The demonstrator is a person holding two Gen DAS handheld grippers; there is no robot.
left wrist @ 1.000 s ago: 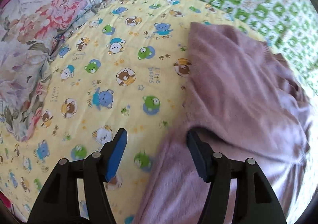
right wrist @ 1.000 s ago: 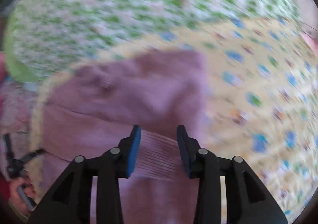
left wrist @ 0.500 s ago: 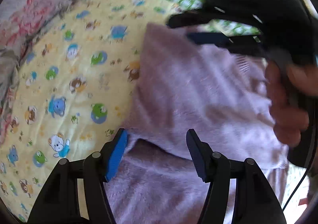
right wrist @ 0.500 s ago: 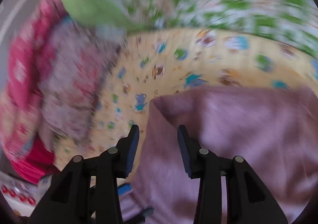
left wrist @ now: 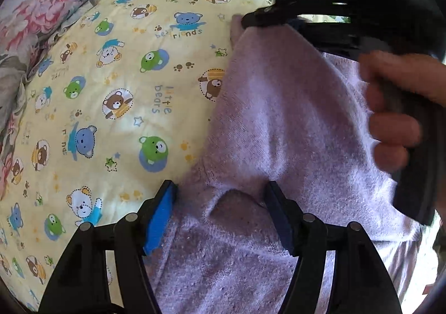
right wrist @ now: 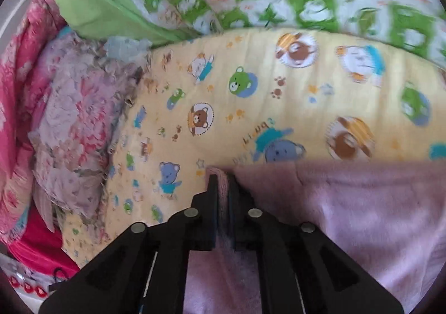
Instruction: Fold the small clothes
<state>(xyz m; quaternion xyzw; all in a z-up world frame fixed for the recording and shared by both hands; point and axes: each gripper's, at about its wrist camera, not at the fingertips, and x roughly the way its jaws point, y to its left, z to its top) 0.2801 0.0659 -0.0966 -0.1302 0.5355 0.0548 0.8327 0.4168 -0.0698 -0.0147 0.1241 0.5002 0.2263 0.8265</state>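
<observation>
Right tongs [right wrist: 221,191] swung across since second ago, now at far corner of lilac garment [left wrist: 278,124], jaws closing with corner fabric pinched between them. Left tongs [left wrist: 220,213] wide, opening slightly, straddling garment's near fold, pads not pressing. Garment lies on bear-print sheet [left wrist: 125,96] on bed, partly doubled over. Judgement: one fold laid, edges uneven; further folds and squaring left. Person's hand [left wrist: 395,113] grips right handle.

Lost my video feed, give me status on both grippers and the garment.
Right gripper closing on lilac garment corner. Left gripper opening, astride a fold, pads clear. Nothing in the way.
</observation>
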